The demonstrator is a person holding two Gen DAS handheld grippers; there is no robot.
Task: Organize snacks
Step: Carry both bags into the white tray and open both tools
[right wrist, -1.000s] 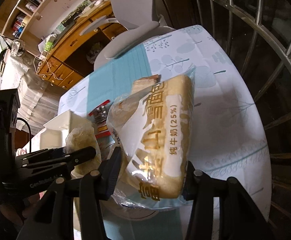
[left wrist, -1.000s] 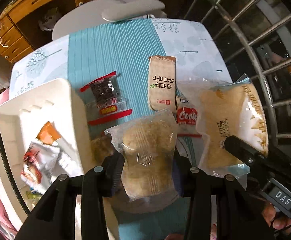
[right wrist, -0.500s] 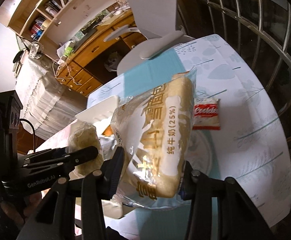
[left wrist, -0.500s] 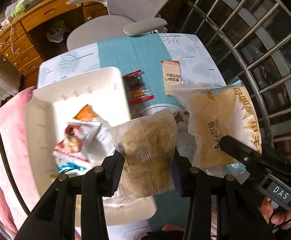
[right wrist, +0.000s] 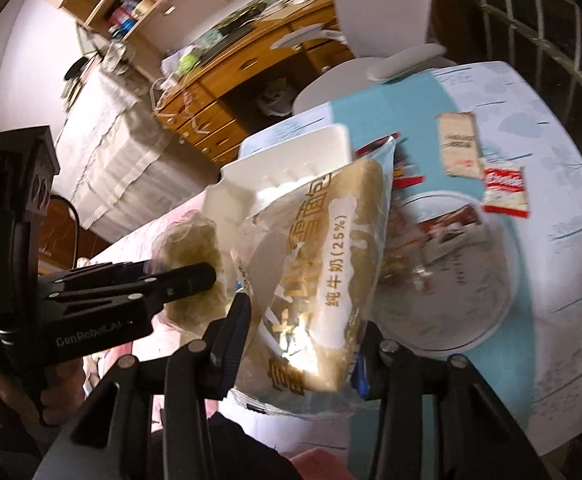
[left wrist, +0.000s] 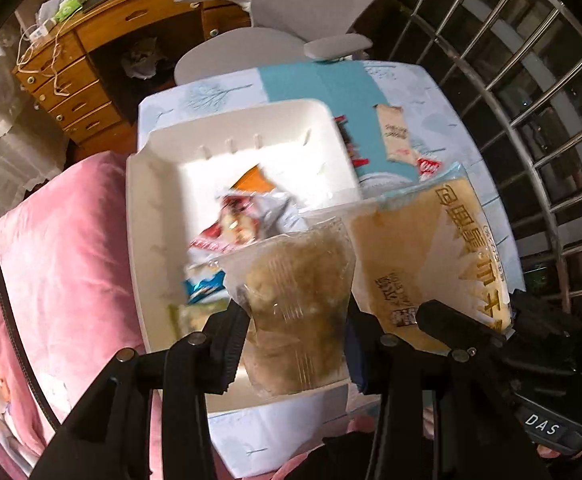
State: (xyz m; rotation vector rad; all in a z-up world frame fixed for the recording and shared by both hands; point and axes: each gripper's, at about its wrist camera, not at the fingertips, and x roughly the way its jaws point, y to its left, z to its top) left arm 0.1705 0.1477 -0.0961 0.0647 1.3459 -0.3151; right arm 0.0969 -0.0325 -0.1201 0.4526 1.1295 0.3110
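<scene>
Your left tongs (left wrist: 297, 312) are clenched on the clear-wrapped cake (left wrist: 297, 300), and your right tongs (right wrist: 303, 332) are clenched on the big bread bag (right wrist: 319, 272). Both packs are off the table (right wrist: 571, 280) and in the air.

What changed in the last second: a second ago the left camera looked at the blue cloth and the loose packets, with the white box (left wrist: 159, 240) only at its 9 o'clock edge. Now the box fills the centre of that view and the cake hangs over its near right part, at about 5 o'clock within the box. The bread bag has travelled with it and sits just beside the cake, at 3 o'clock in the left view, over the box's right rim. Both views are blurred, so you seem to be mid-swing.

That puts you at the drop-off, I judge. The box already holds several wrappers (left wrist: 243, 220) around its middle, so aim the cake for bare floor near the front wall.

Still out on the table: the tan cracker pack (right wrist: 457, 144) at 1 o'clock in the right view, the red-and-white cookie pack (right wrist: 505, 190) below it, and a red-edged packet (right wrist: 405, 180) by the box corner.
</scene>
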